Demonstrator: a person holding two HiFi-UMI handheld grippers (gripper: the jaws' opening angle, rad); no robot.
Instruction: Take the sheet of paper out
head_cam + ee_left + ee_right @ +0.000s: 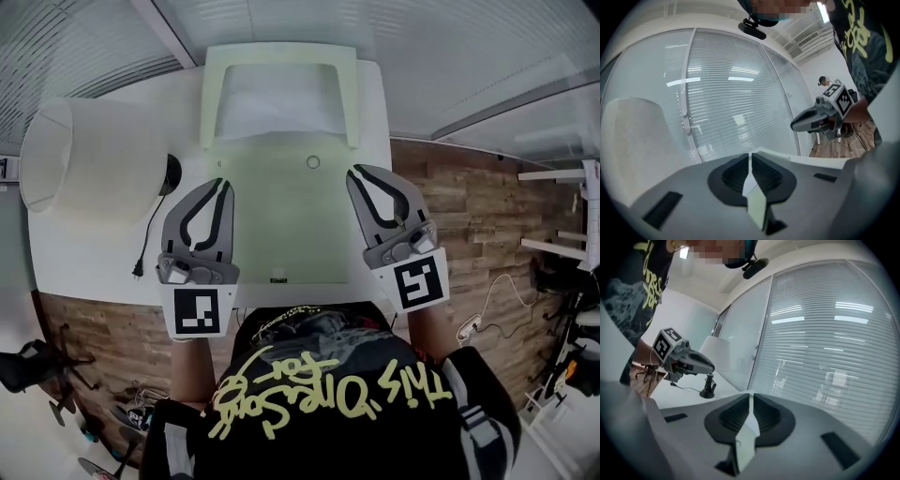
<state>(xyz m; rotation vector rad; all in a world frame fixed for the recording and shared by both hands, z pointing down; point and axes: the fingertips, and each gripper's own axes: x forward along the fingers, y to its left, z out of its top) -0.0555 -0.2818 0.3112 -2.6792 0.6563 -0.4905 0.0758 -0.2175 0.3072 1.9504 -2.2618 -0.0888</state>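
I recorded my left gripper (220,186) and right gripper (361,173) each pinched shut on a side edge of the green folder (272,220), apparently to steady it, with the sheet of paper (277,103) showing in its open mouth beyond both tips.

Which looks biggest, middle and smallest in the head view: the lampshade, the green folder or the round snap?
1. green folder
2. lampshade, though standing taller may enlarge it
3. round snap
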